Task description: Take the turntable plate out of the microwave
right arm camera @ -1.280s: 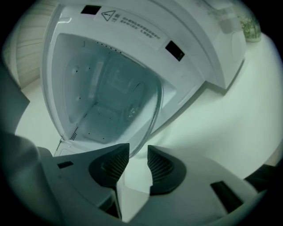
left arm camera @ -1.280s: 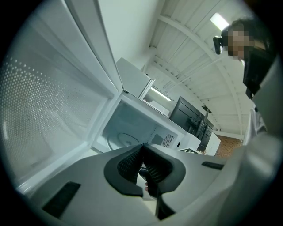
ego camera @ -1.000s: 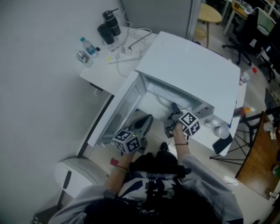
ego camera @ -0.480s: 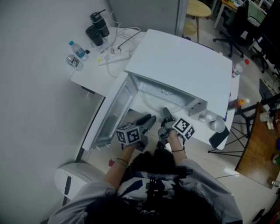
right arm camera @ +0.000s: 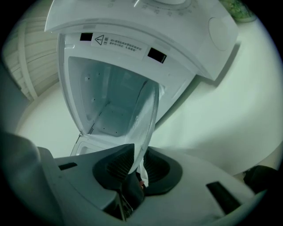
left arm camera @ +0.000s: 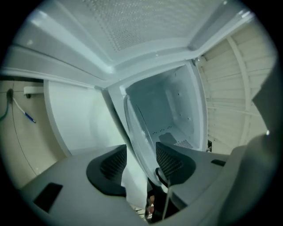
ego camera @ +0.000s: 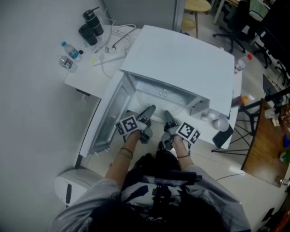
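The white microwave (ego camera: 181, 54) stands with its door (ego camera: 106, 120) swung open to the left. The clear glass turntable plate (right arm camera: 143, 114) stands on edge in front of the cavity (right arm camera: 106, 97). My right gripper (right arm camera: 136, 165) is shut on its lower rim. In the left gripper view the plate's (left arm camera: 137, 128) rim runs between the jaws of my left gripper (left arm camera: 140, 161), which are opening, and the pads (left arm camera: 170, 161) stand clear of the glass. In the head view both grippers, left (ego camera: 146, 113) and right (ego camera: 166, 118), sit side by side at the cavity mouth.
A white table (ego camera: 90, 68) at the upper left carries bottles, a power strip and cables. A white bin (ego camera: 74, 186) stands on the floor at the lower left. Cups (ego camera: 220, 123) sit right of the microwave. A stool (ego camera: 197, 5) and desks lie behind.
My left gripper has moved in from beside the door to the plate, rolled over, and its jaws have opened. The right gripper has drawn slightly out of the cavity with the plate.
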The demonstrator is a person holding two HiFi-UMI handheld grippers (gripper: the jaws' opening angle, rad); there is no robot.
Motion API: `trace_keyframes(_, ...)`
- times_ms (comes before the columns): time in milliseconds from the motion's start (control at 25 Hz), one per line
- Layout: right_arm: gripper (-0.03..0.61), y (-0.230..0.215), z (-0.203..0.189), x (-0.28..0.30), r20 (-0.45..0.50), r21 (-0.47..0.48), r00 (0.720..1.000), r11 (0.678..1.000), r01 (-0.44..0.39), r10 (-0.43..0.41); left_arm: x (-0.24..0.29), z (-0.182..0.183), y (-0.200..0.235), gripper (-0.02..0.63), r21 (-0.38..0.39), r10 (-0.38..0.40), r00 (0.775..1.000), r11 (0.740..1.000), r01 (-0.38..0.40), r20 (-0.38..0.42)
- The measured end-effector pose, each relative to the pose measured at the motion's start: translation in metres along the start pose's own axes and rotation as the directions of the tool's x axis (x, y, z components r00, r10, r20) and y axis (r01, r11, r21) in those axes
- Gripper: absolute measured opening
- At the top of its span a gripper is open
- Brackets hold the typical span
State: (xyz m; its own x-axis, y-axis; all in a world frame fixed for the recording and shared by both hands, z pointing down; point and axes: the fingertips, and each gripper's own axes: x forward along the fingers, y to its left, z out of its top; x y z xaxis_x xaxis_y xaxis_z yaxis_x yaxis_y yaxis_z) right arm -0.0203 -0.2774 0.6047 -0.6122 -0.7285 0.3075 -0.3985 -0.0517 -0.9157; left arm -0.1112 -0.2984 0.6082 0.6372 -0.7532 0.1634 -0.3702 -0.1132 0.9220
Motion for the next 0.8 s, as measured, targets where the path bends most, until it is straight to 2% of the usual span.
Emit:
trace_keyframes(80,0.063,0.002,0.0,-0.002,-0.006,-0.008,1.0,1.0,-0.01,0.01,0.006,0.008,0.0,0.19,-0.036,-0.008,1.0,0.999,0.009,0.026)
trace_keyframes(200,0.063,0.003,-0.001,-0.005,-0.023,-0.017,0.999,1.0,-0.026,0.026,0.019,0.015,0.0,0.19,-0.048,-0.038,0.999,0.998,0.039,0.031)
trace_keyframes(320,0.063,0.002,-0.003,-0.01,-0.04,-0.033,0.999,0.999,-0.036,0.035,0.036,0.016,-0.013,0.189,-0.104,-0.147,0.989,0.983,0.15,0.033)
trace_keyframes(360,0.064,0.002,-0.003,-0.011,-0.045,-0.042,0.998,0.998,-0.037,0.035,0.04,0.017,-0.018,0.166,-0.12,-0.183,0.982,0.975,0.187,0.044)
trace_keyframes(400,0.064,0.001,-0.003,-0.011,-0.051,-0.053,0.998,0.998,-0.035,0.033,0.042,0.018,-0.021,0.098,-0.138,-0.21,0.976,0.967,0.216,0.057)
trace_keyframes(440,0.066,0.001,-0.003,-0.011,-0.057,-0.066,0.998,0.997,-0.031,0.028,0.043,0.018,-0.023,0.071,-0.158,-0.221,0.973,0.96,0.229,0.067)
trace_keyframes(560,0.085,-0.001,-0.005,-0.013,-0.084,-0.125,0.996,0.992,-0.021,0.01,0.041,0.014,-0.022,0.037,-0.178,-0.204,0.976,0.96,0.214,0.072)
trace_keyframes(800,0.146,-0.007,-0.018,-0.021,-0.187,-0.269,0.982,0.963,-0.026,-0.025,0.027,0.008,-0.024,0.02,-0.138,-0.175,0.983,0.974,0.18,0.053)
